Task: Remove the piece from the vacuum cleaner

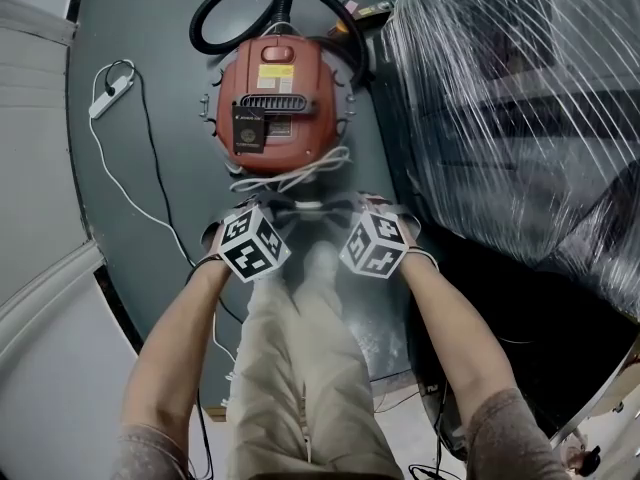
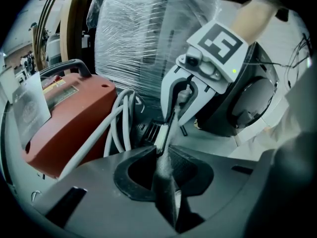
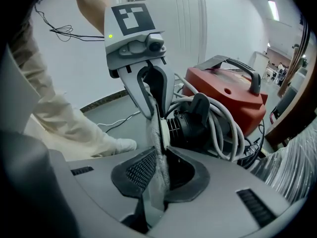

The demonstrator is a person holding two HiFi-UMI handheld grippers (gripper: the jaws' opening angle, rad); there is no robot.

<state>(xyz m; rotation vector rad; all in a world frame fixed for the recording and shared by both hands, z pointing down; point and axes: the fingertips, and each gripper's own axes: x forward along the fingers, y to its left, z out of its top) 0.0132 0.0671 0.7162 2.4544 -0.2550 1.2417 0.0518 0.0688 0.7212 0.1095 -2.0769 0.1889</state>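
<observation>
While the person stands over it, the head view shows the red vacuum cleaner (image 1: 278, 108) lying on the dark floor (image 1: 150, 28), its black hose (image 1: 215, 13) looped at the far end and a white cord (image 1: 290, 176) bundled at the near end. The left claw (image 1: 270, 208) and right claw (image 1: 347, 208) meet just beside that near end, with the thin flat piece (image 1: 308, 206) spanning between them. A plastic-wrapped object (image 1: 510, 98) stands to the right.

Left gripper view: the left claw (image 2: 161, 155) is closed on the piece (image 2: 166, 133), seen edge-on. The right claw (image 2: 172, 117) clamps the same piece from the opposite side. The vacuum cleaner (image 2: 64, 118) and its cord (image 2: 121, 123) lie to the left.

Right gripper view: the right claw (image 3: 159, 155) pinches the grey piece (image 3: 154, 133), and the left claw (image 3: 156, 110) grips it opposite. The piece stands just beside the black ribbed part (image 3: 185, 128) of the vacuum cleaner (image 3: 233, 98); whether they touch cannot be told.
</observation>
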